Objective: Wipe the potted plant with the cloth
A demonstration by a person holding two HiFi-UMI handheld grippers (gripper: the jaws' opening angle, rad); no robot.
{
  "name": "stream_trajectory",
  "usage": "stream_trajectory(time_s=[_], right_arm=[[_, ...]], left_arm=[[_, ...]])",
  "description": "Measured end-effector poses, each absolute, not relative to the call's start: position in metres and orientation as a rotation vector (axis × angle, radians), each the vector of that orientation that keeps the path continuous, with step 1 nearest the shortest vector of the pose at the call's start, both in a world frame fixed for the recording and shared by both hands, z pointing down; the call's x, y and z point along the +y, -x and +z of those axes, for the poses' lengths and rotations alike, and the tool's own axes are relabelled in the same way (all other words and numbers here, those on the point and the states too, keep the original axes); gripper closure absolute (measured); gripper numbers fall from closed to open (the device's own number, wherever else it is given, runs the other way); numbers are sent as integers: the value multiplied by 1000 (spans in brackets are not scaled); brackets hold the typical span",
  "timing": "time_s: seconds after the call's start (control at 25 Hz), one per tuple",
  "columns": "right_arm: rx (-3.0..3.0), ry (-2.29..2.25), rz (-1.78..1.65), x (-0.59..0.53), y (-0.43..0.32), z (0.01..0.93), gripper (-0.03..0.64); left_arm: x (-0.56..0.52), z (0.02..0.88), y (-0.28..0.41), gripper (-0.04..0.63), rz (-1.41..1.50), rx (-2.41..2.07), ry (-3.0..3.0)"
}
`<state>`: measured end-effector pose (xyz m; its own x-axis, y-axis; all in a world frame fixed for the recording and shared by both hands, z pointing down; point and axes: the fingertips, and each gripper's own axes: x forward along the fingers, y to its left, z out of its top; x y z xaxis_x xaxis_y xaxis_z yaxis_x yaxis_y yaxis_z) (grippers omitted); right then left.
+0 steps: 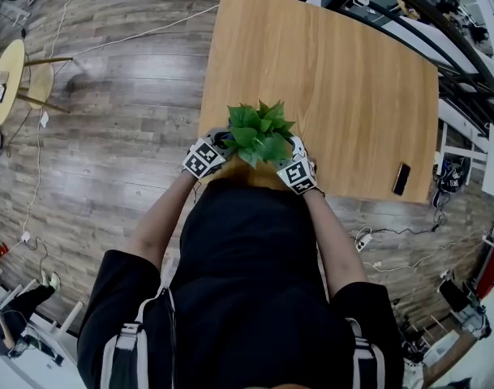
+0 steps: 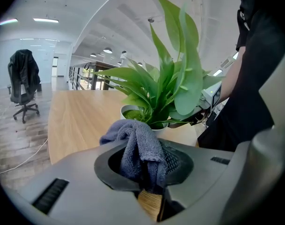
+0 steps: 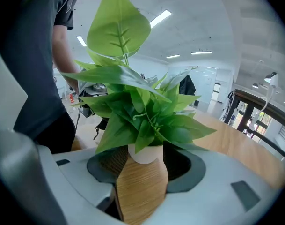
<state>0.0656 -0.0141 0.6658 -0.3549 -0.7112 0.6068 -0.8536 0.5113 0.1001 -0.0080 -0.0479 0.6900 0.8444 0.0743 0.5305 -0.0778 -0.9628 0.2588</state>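
Grips grey cloth [image 2: 136, 146] in shut left tool [image 2: 149, 179] just beside potted plant [image 3: 142, 116], clamps right tool [image 3: 143, 168] on its white pot [image 3: 143, 154] at desk [image 1: 344, 96] edge; leaf wiping apparently all left.

Cloth [image 2: 135, 146]: grey-blue terry, looped, rough, matt. Leaves [image 3: 128, 78]: smooth, slightly glossy. Pot [image 3: 144, 153]: white, smooth, matt. Table [image 1: 352, 87]: light wood grain, satin. Floor [image 1: 117, 120]: wood planks, glossy. Left gripper [image 2: 148, 182]: grey matt plastic shell, with black ribbed pads [image 2: 177, 161].
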Motion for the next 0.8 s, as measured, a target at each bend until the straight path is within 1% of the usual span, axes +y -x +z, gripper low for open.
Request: stream_trajectory(time_s=[0.36, 0.56, 0.8], right_arm=[[-2214, -1209, 315, 16, -38, 666, 387], [-2157, -1314, 354, 11, -64, 671, 387], [-2170, -1279, 298, -10, -61, 661, 387]], left_arm=[[-71, 694, 11, 486, 816, -122, -2736], [-66, 701, 11, 486, 859, -119, -2734], [-60, 695, 3, 486, 859, -95, -2760]])
